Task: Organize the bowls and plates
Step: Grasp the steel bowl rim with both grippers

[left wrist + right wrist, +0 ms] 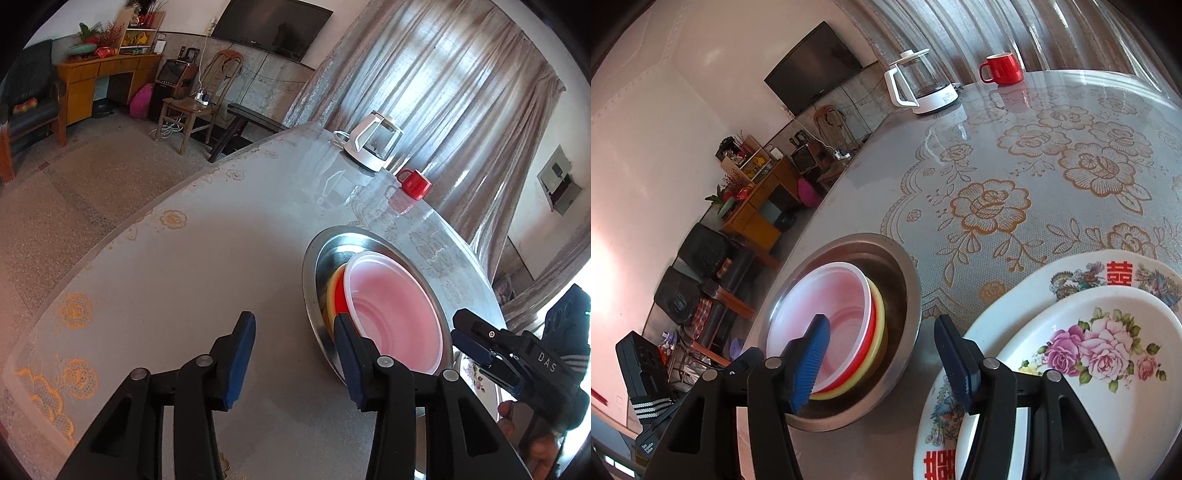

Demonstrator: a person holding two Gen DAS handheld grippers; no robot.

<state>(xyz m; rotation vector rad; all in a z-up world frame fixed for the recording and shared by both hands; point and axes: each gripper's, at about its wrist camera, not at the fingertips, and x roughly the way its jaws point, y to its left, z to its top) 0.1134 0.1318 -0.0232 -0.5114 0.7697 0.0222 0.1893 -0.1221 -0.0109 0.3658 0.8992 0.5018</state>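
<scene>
Bowls nested in steel basin (905, 295) on table (1015, 155): pink bowl (827, 295) on top, red bowl (872, 325) and yellow bowl (881, 332) beneath. Two flowered plates (1108, 332) stacked just beside basin. Left gripper (295, 354) jaws apart, empty, near basin rim. Right gripper (886, 354) jaws apart, straddling basin rim, nothing clamped.
</scene>
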